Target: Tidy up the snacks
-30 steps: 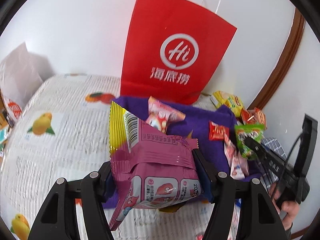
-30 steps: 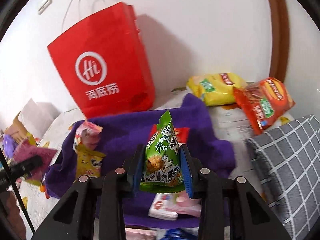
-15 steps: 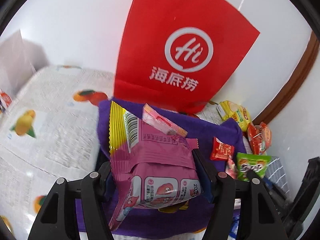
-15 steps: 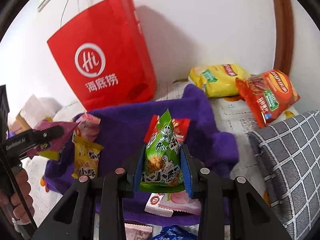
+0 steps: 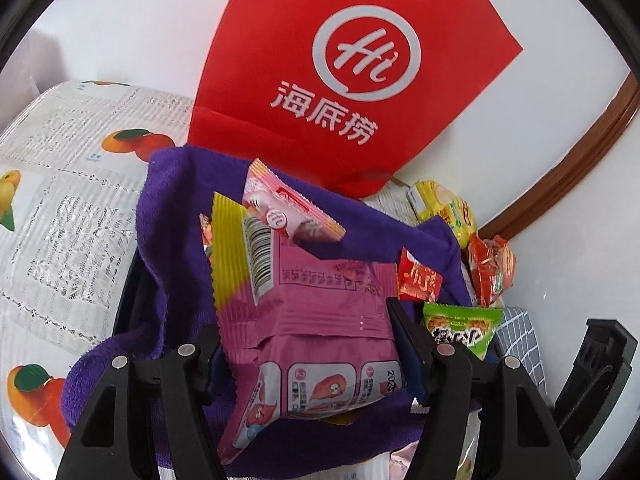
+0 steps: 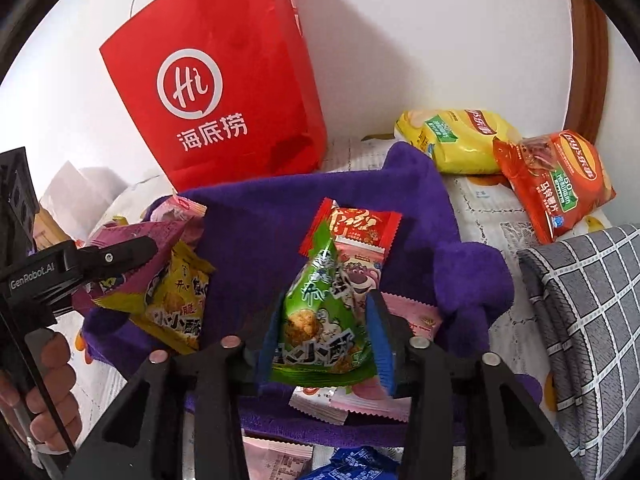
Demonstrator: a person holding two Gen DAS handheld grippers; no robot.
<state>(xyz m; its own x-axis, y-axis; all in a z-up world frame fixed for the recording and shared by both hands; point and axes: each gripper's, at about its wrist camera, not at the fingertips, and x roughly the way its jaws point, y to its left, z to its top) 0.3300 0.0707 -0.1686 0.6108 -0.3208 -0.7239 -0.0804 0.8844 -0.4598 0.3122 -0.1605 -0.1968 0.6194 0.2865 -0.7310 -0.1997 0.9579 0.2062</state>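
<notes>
While jaws open, green packet (image 6: 320,320) above purple-lined rim (image 6: 416,184).

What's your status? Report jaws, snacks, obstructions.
Left gripper opening on pink packet. Right gripper opening, green packet between jaws. Both over purple cloth. Nothing blocking.

— What sort of place is this?

— A home, by the look of it. A table is covered with a white lace-patterned cloth printed with oranges and yellow fruit (image 5: 72,216), and it stands against a plain white wall (image 6: 440,32) with a curved brown wooden trim (image 5: 576,160).

— Anything else domestic?

— A glossy red paper carrier bag with white string handles and a restaurant logo (image 6: 224,80) stands at the table's back edge. A soft purple towel (image 6: 280,216) lies spread before it, a grey checked fabric cushion (image 6: 588,320) sits at the right edge, and small foil snack packets (image 6: 456,140) lie scattered about.
</notes>
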